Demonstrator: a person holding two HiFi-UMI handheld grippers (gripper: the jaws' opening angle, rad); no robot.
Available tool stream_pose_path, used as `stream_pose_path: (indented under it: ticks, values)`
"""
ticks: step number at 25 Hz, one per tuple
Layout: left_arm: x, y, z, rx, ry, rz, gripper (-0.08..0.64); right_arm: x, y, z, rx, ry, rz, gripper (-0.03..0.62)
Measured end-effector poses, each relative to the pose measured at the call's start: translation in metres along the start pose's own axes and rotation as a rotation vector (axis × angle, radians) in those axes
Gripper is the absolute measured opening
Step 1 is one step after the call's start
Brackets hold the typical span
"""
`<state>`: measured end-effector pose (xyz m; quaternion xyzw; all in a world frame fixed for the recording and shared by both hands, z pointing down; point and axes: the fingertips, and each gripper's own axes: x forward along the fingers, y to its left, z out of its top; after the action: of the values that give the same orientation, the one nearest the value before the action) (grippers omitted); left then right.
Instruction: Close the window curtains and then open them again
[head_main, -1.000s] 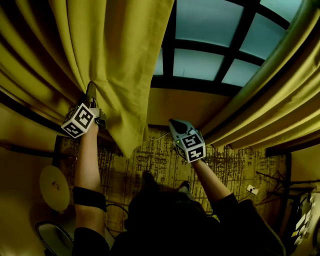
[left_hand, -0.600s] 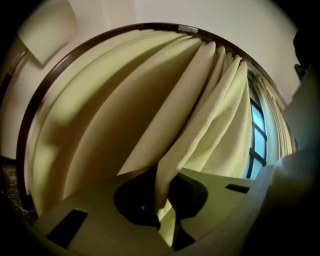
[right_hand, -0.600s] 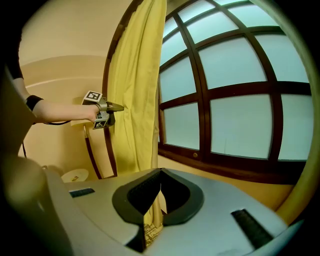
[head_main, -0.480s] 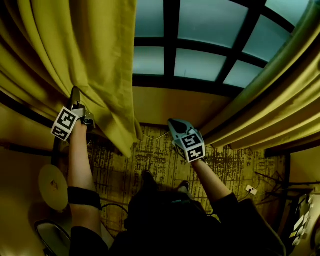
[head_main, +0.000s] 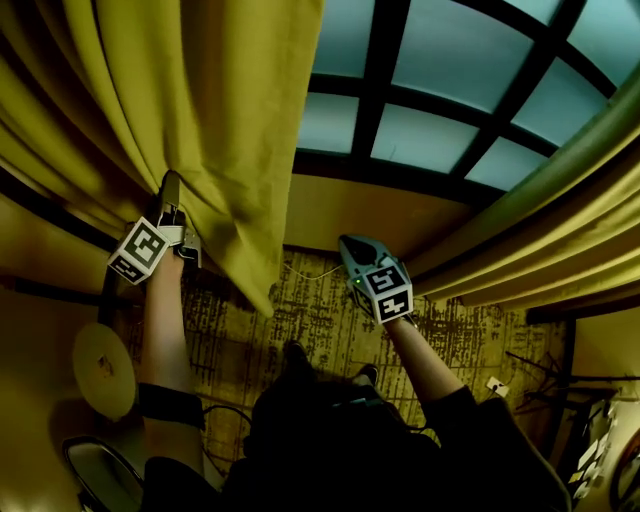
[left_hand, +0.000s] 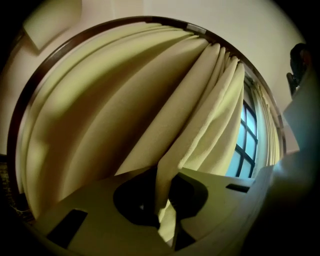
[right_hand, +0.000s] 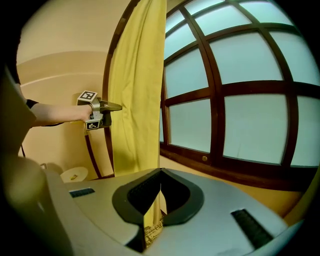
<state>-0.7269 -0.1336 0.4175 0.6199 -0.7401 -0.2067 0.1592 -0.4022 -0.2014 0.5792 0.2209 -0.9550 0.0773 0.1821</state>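
The left yellow curtain (head_main: 200, 110) hangs in thick folds at the left of the head view. My left gripper (head_main: 172, 190) is shut on a fold near its inner edge. In the left gripper view the cloth (left_hand: 150, 115) runs pinched between the jaws of that gripper (left_hand: 162, 200). My right gripper (head_main: 352, 248) is shut with nothing in it, out in front of the wall below the window (head_main: 440, 80). In the right gripper view, my right gripper (right_hand: 160, 172) points at the left curtain (right_hand: 137, 90) and the left gripper (right_hand: 114, 106). The right curtain (head_main: 540, 220) is bunched at the right.
The window has dark wooden bars (right_hand: 220, 92) and pale frosted panes. A patterned carpet (head_main: 320, 320) covers the floor below. A pale round disc (head_main: 100, 365) lies on the floor at the left. Cables and small items (head_main: 590, 440) sit at the right.
My left gripper has drawn the curtain's edge to the left, so more window glass shows between the curtains. The right gripper keeps almost the same place in the view.
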Motion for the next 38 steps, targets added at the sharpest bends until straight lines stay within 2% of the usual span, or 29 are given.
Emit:
stream_pose_path:
  ticks: [6, 12, 19, 26, 31, 38]
  values:
    - [0.01, -0.019, -0.013, 0.041, 0.055, -0.118, 0.011, 0.029, 0.025, 0.028, 0.007, -0.038, -0.017, 0.0]
    - [0.022, -0.034, -0.033, 0.037, 0.096, -0.203, 0.012, 0.044, 0.048, 0.057, 0.008, -0.098, -0.032, 0.0]
    - [0.035, -0.048, -0.049, 0.01, 0.119, -0.217, 0.012, 0.049, 0.051, 0.102, -0.033, -0.165, 0.025, 0.0]
    - [0.042, -0.05, -0.052, 0.002, 0.11, -0.193, 0.011, 0.055, 0.034, 0.116, -0.031, -0.203, 0.046, 0.0]
    - [0.044, -0.05, -0.052, 0.026, 0.102, -0.189, 0.011, 0.058, 0.025, 0.121, -0.035, -0.244, 0.038, 0.026]
    - [0.048, -0.048, -0.053, 0.034, 0.12, -0.219, 0.011, 0.072, 0.025, 0.102, -0.006, -0.211, -0.006, 0.029]
